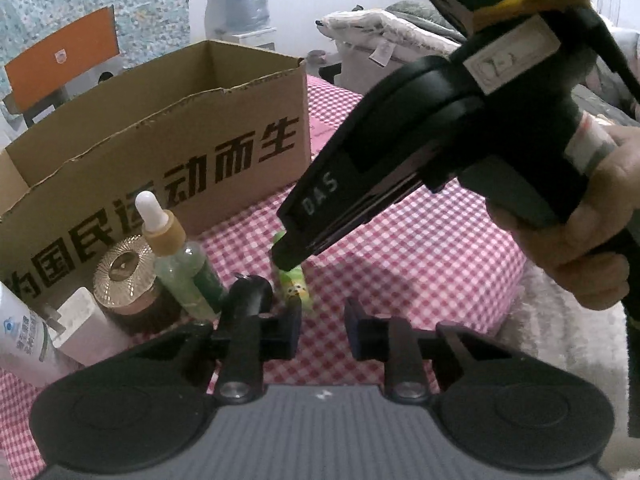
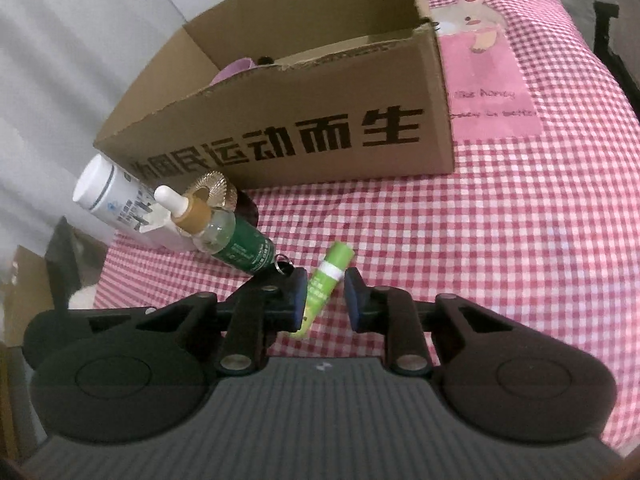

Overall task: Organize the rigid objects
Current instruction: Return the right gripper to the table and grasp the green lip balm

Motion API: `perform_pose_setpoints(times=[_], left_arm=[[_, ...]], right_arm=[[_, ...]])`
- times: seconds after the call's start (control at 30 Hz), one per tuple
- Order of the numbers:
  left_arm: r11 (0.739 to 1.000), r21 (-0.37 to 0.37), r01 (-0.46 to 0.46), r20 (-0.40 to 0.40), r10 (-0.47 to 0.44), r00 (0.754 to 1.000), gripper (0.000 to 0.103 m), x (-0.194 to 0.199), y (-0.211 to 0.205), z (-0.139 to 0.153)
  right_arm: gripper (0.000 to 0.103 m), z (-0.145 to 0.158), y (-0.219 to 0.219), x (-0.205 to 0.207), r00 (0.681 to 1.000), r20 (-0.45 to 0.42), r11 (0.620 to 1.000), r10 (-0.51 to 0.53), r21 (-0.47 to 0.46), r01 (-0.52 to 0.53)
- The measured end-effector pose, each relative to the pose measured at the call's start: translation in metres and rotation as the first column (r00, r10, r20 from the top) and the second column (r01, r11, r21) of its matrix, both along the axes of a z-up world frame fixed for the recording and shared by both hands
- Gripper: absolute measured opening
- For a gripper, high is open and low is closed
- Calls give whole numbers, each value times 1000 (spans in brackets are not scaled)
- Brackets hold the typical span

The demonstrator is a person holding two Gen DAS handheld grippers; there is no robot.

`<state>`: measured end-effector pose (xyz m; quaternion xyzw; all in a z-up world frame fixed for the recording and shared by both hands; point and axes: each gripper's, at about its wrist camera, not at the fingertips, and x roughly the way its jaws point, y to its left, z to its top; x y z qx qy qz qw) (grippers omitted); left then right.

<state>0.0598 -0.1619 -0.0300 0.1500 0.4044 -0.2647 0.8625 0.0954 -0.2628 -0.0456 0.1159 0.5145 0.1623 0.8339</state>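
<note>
Lip balm tube (image 2: 326,280), green and blurred at its near end, is seen lying on the checked cloth (image 2: 480,260) between the pads of the right gripper (image 2: 323,300), against one pad with a gap left to the other, so the jaws are not clamped on it. Left gripper (image 1: 322,326) is drawn in as far as it goes, with nothing held, beside the dropper bottle (image 1: 188,276). Most of a small black item with a ring (image 2: 282,270) is hidden behind a finger, and inside the cardboard box (image 2: 320,92) only the edge of a purple thing (image 2: 236,72) can be made out.
</note>
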Motion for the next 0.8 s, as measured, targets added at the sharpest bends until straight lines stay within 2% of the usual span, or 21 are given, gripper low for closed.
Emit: perform_pose_setpoints(times=[0.4, 0.43, 0.5, 0.63, 0.8], left_arm=[[1000, -6, -17, -38, 17, 999, 24, 15, 0, -6], [1000, -9, -17, -43, 17, 999, 25, 18, -1, -6], [1000, -17, -13, -55, 12, 998, 34, 21, -3, -6], [999, -32, -10, -94, 7, 996, 35, 27, -7, -7], [999, -35, -24, -101, 20, 995, 38, 36, -10, -7]], right_arm=[[14, -9, 7, 6, 999, -30, 1000, 12, -19, -12], [14, -9, 5, 5, 1000, -31, 1000, 7, -18, -7], [14, -9, 1, 4, 999, -32, 1000, -3, -16, 3], [14, -10, -4, 1, 999, -39, 1000, -17, -5, 16], [14, -9, -6, 0, 999, -38, 1000, -15, 0, 15]])
